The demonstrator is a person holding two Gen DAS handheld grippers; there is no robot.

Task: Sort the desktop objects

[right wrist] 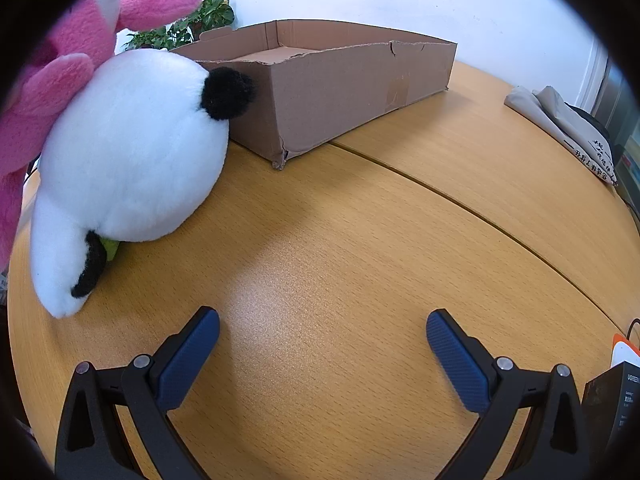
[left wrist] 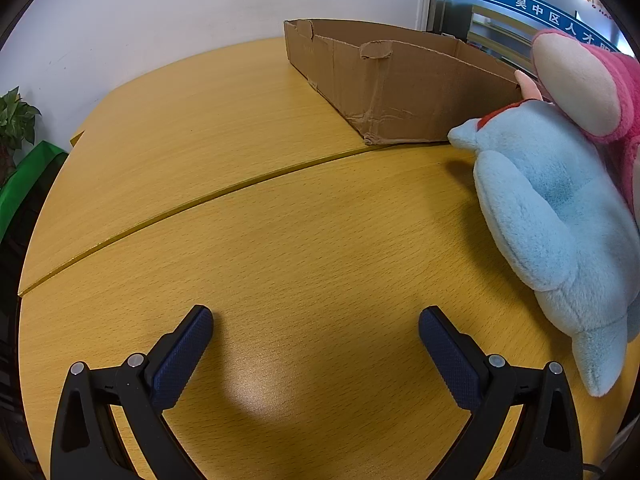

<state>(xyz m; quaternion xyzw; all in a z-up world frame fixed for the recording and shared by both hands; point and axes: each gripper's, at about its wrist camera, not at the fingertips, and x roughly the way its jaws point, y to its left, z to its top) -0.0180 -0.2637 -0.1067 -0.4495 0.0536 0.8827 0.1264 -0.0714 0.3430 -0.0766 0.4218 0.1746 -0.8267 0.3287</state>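
In the left wrist view a light blue plush toy lies on the wooden table at the right, with a pink plush toy behind it. An open cardboard box stands farther back. My left gripper is open and empty, low over the table, left of the blue toy. In the right wrist view a white and black panda plush lies at the left against the cardboard box, with the pink plush behind it. My right gripper is open and empty, right of the panda.
A seam crosses the wooden table. Potted plants stand behind the box. A grey cloth bag lies at the far right of the table. A dark small box and an orange-white object sit at the right edge.
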